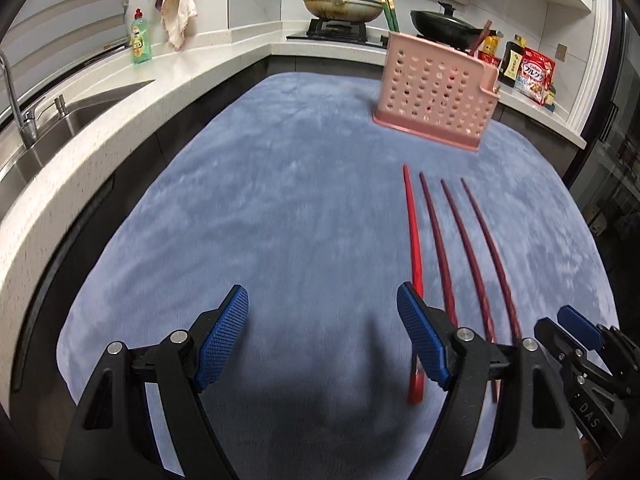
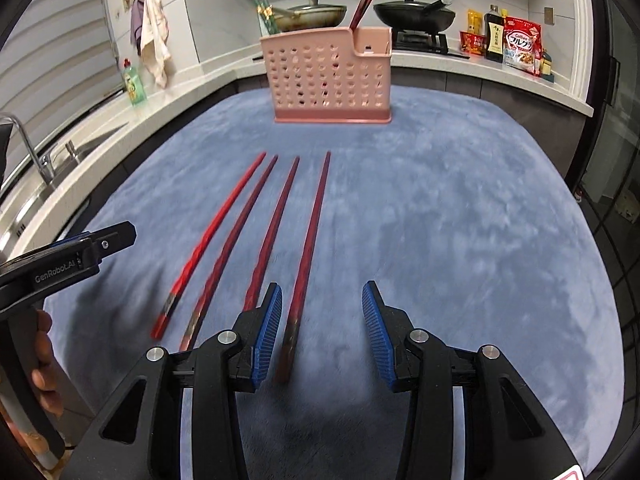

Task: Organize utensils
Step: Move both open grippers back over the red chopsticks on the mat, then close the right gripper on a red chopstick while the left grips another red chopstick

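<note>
Red chopsticks (image 2: 240, 236) in a near row on the blue-clothed bench (image 2: 460, 220), pink holder (image 2: 332, 76) far behind: right gripper (image 2: 322, 332) half-wide and empty astride the rightmost stick, left gripper (image 1: 322, 336) wide, empty; best lowered squarely before closing.

Both wrist cams ride low over your blue mat (image 1: 280, 200), pitched down and forward toward the stove-side edge. Left view sits left of the chopsticks (image 1: 452, 248), right view almost over them. Shared: chopsticks, pink basket (image 2: 332, 76), back counter (image 1: 320, 46); each catches the other's gripper.
</note>
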Demonstrator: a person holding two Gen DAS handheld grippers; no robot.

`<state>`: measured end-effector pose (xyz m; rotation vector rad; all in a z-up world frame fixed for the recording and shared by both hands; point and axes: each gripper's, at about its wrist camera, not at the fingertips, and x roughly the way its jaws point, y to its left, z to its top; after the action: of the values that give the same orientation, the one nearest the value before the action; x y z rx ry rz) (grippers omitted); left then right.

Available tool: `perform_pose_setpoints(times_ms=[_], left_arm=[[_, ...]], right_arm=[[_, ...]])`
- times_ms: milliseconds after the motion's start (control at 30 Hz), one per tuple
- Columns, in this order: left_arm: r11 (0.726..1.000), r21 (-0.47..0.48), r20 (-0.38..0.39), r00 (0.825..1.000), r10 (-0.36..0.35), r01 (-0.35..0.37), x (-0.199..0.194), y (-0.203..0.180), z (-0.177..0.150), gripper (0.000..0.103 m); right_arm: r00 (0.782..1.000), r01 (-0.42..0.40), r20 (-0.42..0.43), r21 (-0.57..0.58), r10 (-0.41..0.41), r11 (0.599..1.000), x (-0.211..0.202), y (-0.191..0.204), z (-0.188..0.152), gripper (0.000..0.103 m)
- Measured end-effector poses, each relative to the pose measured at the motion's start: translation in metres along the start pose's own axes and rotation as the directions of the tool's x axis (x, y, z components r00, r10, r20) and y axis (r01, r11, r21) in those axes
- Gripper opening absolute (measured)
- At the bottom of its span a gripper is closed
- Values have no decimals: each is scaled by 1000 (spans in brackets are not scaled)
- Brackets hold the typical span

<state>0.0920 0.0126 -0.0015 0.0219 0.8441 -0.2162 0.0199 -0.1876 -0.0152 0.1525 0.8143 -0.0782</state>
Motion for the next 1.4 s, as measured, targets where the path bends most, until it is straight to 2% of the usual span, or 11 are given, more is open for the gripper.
perform_pose_setpoints(times_ms=[67,300,433,567,1100,1400], left_arm=[[1000,6,-5,1000,0,0,0,1,-7,73],[1000,1,-4,1000,-21,21,-5,4,-17,73],[1000,6,-12,1000,-25,25,-5,4,-21,73],[999,14,-24,999,-31,32,-4,-1,-25,73],[995,36,-59,994,-93,96,8,-24,-31,75],[996,69,-64,996,-59,64,19,-30,-34,73]], right_arm=[[1000,-8,-5,-1,8,1000,2,3,-3,37],[999,-9,-41,-14,9,1000,16,10,-13,19],[999,-8,-38,-21,8,1000,18,11,-17,16],[999,-5,-35,-24,5,1000,18,10,-18,9],[1000,-1,-28,41,3,999,11,-9,-25,7],[1000,-2,-29,41,3,999,12,-8,-25,7]])
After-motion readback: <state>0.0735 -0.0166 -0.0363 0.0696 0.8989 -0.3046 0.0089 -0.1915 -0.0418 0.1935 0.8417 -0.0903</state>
